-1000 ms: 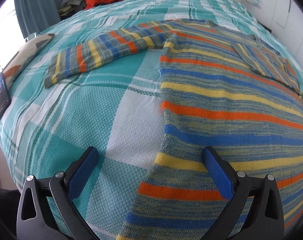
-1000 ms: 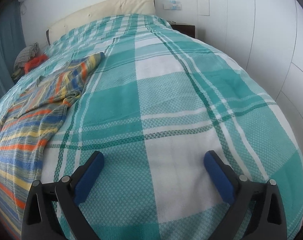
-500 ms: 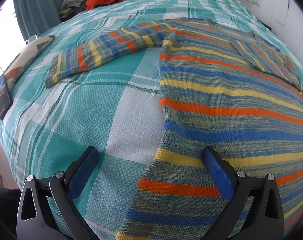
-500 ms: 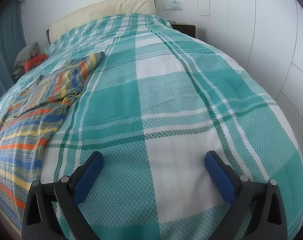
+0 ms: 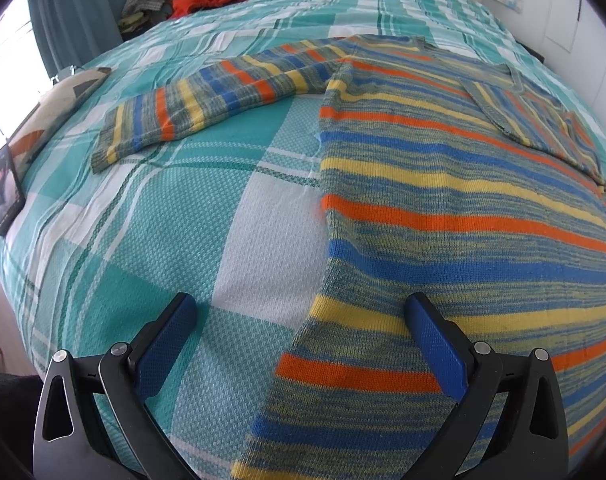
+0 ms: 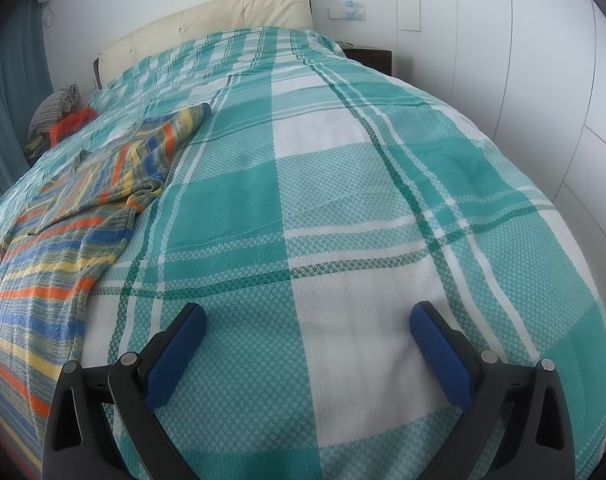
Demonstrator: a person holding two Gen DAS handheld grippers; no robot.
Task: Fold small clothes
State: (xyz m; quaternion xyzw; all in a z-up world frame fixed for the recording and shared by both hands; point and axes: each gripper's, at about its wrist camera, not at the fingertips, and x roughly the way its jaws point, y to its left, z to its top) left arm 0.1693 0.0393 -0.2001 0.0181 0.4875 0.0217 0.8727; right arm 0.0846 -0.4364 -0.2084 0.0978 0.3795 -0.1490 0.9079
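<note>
While the striped sweater [image 5: 443, 200] lies flat along the bed [image 6: 343, 200], hem nearest and one sleeve [image 5: 207, 104] stretched toward the bed's left edge, the left claw [image 5: 303, 344] hovers wide over its side seam, nearer than the equally wide right claw [image 6: 311, 352].

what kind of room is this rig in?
Almost certainly a home bedroom: a bed with a teal plaid bedspread, a cream padded headboard, and a striped sweater laid flat on it.
</note>
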